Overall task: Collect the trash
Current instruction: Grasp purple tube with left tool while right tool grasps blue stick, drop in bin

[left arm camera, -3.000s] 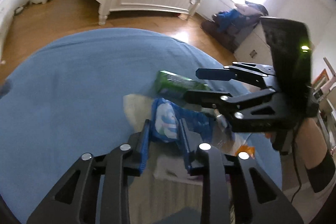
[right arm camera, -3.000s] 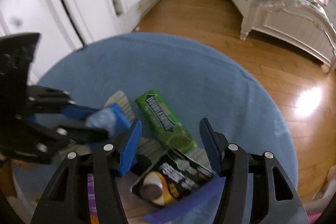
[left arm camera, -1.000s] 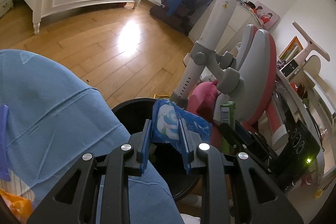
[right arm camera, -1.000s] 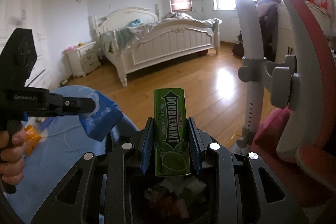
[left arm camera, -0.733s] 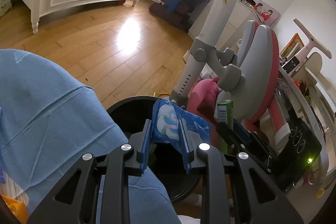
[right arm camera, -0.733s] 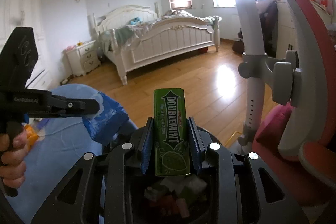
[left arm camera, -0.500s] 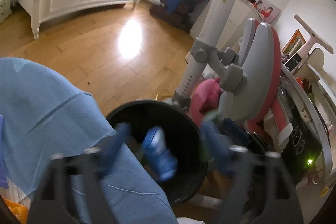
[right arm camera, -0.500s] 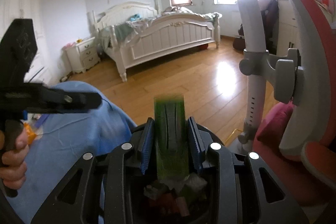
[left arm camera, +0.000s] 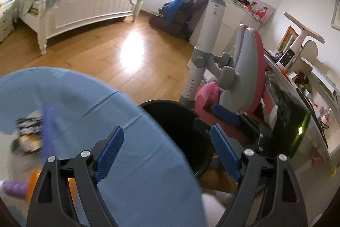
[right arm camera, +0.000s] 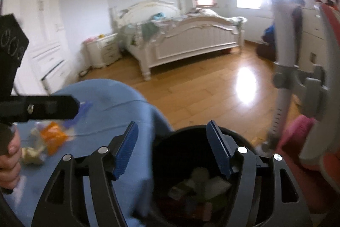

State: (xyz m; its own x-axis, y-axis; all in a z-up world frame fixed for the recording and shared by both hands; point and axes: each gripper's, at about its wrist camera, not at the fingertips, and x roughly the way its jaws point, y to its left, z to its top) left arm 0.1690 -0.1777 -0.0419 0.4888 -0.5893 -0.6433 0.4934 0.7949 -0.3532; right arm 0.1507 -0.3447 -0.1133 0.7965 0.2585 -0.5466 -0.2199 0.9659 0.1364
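Both claws tilt downward, empty: left claw [left arm camera: 167,148] released, right claw [right arm camera: 173,146] opening above the probably half-full bin [right arm camera: 170,142].

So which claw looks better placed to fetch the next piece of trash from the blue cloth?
Probably the left claw: empty, it looks over the blue cloth with wrappers close by. The right claw, opening and empty, sits over the black bin, farther from the litter.

no legible text, label or brand on anything in view
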